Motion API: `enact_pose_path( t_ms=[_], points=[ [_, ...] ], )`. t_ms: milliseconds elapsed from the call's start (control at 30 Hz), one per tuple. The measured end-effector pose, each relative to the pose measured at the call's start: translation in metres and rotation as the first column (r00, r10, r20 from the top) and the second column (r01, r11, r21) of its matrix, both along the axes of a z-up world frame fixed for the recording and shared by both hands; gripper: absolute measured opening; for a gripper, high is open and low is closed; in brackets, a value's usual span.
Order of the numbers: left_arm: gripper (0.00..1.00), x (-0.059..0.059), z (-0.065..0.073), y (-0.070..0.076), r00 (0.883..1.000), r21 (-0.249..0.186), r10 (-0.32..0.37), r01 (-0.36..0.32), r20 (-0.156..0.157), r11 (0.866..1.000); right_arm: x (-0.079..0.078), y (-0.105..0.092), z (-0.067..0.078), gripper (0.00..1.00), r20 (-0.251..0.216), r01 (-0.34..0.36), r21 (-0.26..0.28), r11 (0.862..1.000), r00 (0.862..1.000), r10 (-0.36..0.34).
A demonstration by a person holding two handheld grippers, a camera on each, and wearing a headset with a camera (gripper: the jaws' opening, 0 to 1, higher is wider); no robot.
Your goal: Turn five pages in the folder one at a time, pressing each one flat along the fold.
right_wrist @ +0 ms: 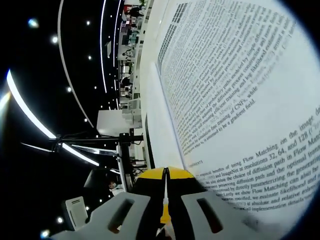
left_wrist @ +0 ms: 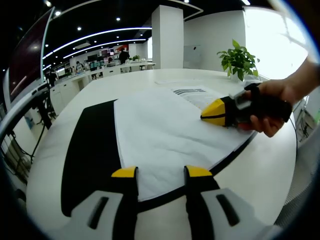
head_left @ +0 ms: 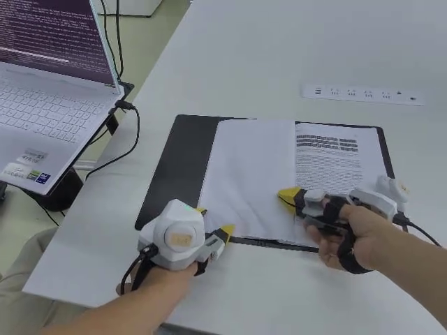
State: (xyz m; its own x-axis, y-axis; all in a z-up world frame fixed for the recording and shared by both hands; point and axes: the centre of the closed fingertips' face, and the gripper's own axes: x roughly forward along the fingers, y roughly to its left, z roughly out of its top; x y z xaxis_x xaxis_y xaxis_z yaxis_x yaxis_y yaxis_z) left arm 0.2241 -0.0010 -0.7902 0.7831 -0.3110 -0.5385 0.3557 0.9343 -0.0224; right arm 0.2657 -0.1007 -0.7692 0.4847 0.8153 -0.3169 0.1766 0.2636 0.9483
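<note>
Printed page [right_wrist: 240, 100], right side of the folder [head_left: 174, 167], partly legible in the right gripper view: "Flow Matching on the image", "resolutions 32, 64, and 128", "choice of diffusion path in Flow Matching", "CNFs", "to be a gradient field". Laptop screen [head_left: 49, 31], far left: terminal lines, too small to read. Laptop stickers [head_left: 31, 167] and power strip [head_left: 363, 93] markings: illegible.

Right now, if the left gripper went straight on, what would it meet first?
Probably the blank white page, lying just ahead of the open left gripper; its height above the page is unclear. The right gripper sits aside.
</note>
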Motion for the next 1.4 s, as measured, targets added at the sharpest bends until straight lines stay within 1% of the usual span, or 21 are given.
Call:
enact_pose_path(
  t_ms=[167,233,467,600,733,800,900,933,967,1000,1033,1067,1100,1133,1167,1200,1267,1300,1333,1367,1400],
  points=[
    [0.35,0.000,0.001,0.000,1.000,-0.001,0.001,-0.001,0.000,1.000,-0.010,-0.002,-0.002,0.00,0.000,-0.007,0.002,1.000,1.000,0.007],
    [0.35,0.000,0.001,0.000,1.000,-0.001,0.001,-0.001,0.001,1.000,-0.010,-0.006,-0.008,0.00,-0.001,-0.008,0.005,1.000,1.000,0.008],
    [0.35,0.000,0.001,0.000,1.000,-0.004,0.002,-0.002,0.005,1.000,-0.019,-0.014,-0.017,0.00,-0.009,-0.005,0.012,1.000,1.000,0.005],
    [0.35,0.000,0.001,0.000,1.000,-0.006,0.003,-0.003,0.006,1.000,-0.033,-0.013,-0.018,0.00,-0.017,0.002,0.019,1.000,1.000,-0.001],
    [0.35,0.000,0.001,0.000,1.000,-0.008,0.005,-0.005,0.008,1.000,-0.046,-0.013,-0.017,0.00,-0.034,0.026,0.049,0.998,0.999,-0.024],
    [0.35,0.000,0.001,0.000,1.000,-0.009,0.005,-0.005,0.007,1.000,-0.052,-0.013,-0.016,0.00,-0.059,0.045,0.062,0.997,0.997,-0.042],
    [0.35,0.000,0.001,0.000,1.000,-0.010,0.007,-0.006,0.007,1.000,-0.065,-0.010,-0.015,0.00,-0.065,0.025,0.061,0.998,0.998,-0.021],
    [0.35,0.000,0.001,0.000,1.000,-0.008,0.006,-0.006,0.007,1.000,-0.072,-0.008,-0.016,0.00,-0.082,0.012,0.060,0.998,0.997,-0.007],
    [0.35,0.000,0.001,0.000,1.000,-0.008,0.007,-0.007,0.006,1.000,-0.080,-0.007,-0.019,0.00,-0.116,-0.005,0.049,0.999,0.993,0.010],
    [0.35,0.000,0.001,0.000,1.000,-0.008,0.008,-0.008,0.007,1.000,-0.089,-0.006,-0.021,0.00,-0.123,-0.022,0.034,0.999,0.992,0.026],
    [0.35,0.000,0.001,0.000,1.000,-0.007,0.010,-0.010,0.006,1.000,-0.093,-0.004,-0.020,0.00,-0.114,-0.024,0.034,0.999,0.993,0.027],
    [0.35,0.000,0.001,0.000,1.000,-0.008,0.012,-0.012,0.004,1.000,-0.097,-0.003,-0.019,0.00,-0.116,-0.022,0.036,0.999,0.993,0.026],
    [0.35,0.000,0.001,0.000,1.000,-0.008,0.017,-0.017,-0.001,1.000,-0.104,-0.002,-0.016,0.00,-0.138,-0.007,0.049,0.999,0.990,0.014],
    [0.35,0.000,0.001,0.000,1.000,-0.008,0.020,-0.020,-0.004,1.000,-0.106,-0.002,-0.013,0.00,-0.130,-0.003,0.061,0.998,0.991,0.011],
    [0.36,0.000,0.002,-0.001,1.000,-0.007,0.024,-0.024,-0.013,1.000,-0.109,-0.002,-0.008,0.00,-0.124,0.001,0.079,0.997,0.992,0.008],
    [0.38,-0.001,0.003,-0.003,1.000,-0.007,0.018,-0.018,-0.025,1.000,-0.112,-0.003,-0.005,0.00,-0.125,0.002,0.074,0.997,0.992,0.007],
    [0.46,-0.005,0.002,-0.007,0.998,-0.004,0.002,-0.002,-0.068,1.000,-0.114,-0.007,0.006,0.00,-0.063,-0.019,0.035,0.999,0.998,0.022],
    [0.51,-0.009,0.002,-0.009,0.995,0.005,-0.003,0.004,-0.103,1.000,-0.112,-0.012,0.012,0.00,-0.016,-0.015,-0.002,1.000,1.000,0.015],
    [0.54,-0.012,0.002,-0.008,0.991,0.016,0.002,0.000,-0.130,1.000,-0.112,-0.015,0.021,0.00,0.013,-0.010,-0.015,1.000,1.000,0.010],
    [0.55,-0.014,0.002,-0.007,0.990,0.018,0.008,-0.005,-0.144,1.000,-0.109,-0.022,0.031,0.00,0.051,0.011,-0.032,0.999,0.999,-0.010],
    [0.56,-0.017,0.005,-0.008,0.985,0.005,0.021,-0.020,-0.172,1.000,-0.107,-0.025,0.034,0.00,0.056,0.027,-0.033,0.999,0.998,-0.025]
  ],
)
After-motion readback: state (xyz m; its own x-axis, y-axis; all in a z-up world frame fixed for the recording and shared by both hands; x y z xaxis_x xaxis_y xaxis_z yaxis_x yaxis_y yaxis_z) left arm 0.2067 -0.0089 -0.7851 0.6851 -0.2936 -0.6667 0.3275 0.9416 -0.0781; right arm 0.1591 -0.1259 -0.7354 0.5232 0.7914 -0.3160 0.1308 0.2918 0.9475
